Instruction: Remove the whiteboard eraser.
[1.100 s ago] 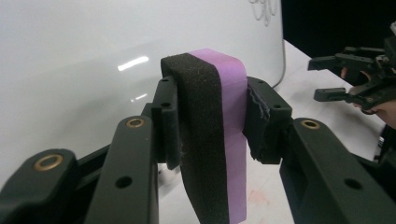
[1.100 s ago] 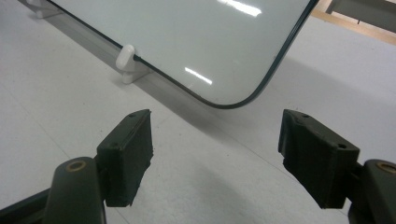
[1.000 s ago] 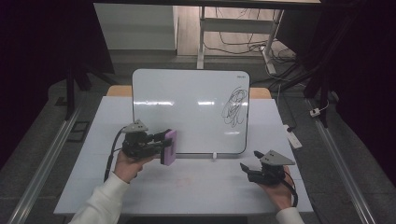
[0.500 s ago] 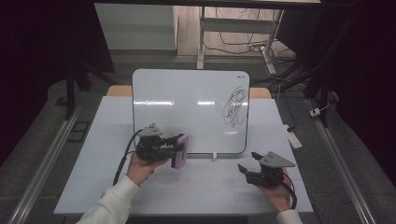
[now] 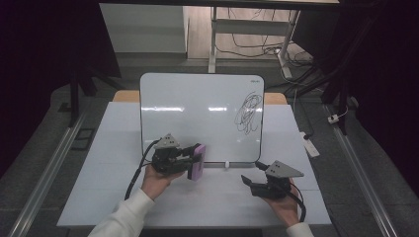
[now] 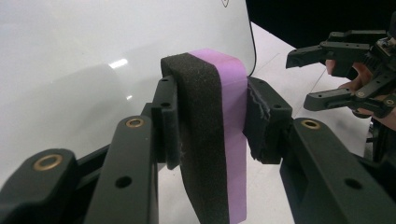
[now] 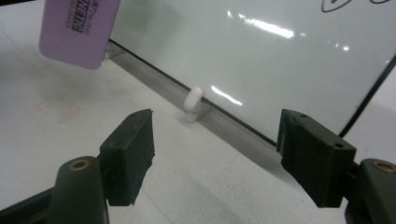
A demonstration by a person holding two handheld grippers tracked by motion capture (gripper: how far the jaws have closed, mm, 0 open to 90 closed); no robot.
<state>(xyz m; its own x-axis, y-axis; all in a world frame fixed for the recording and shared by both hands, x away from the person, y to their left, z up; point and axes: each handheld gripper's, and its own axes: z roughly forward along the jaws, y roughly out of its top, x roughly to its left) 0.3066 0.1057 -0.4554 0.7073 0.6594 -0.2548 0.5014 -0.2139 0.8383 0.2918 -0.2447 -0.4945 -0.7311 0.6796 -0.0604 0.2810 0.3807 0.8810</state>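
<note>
Eraser (image 6: 219, 135) clamped in left gripper (image 5: 190, 160), held at whiteboard's (image 5: 197, 106) bottom edge, left of centre. Right gripper (image 5: 252, 185) jaws spread, empty, near table's (image 5: 89, 197) front edge. Likely wiping step: scribble (image 5: 249, 111) near board's right edge untouched; next needs felt face carried up there.

My high camera looks forward and down over the table (image 5: 99, 197), the whiteboard (image 5: 197, 113) at 12 o'clock. The left claw (image 6: 210, 130) camera sits very close behind its jaws, facing the board. The right claw (image 7: 215, 154) camera looks low along the table. All three share the board's lower edge.
</note>
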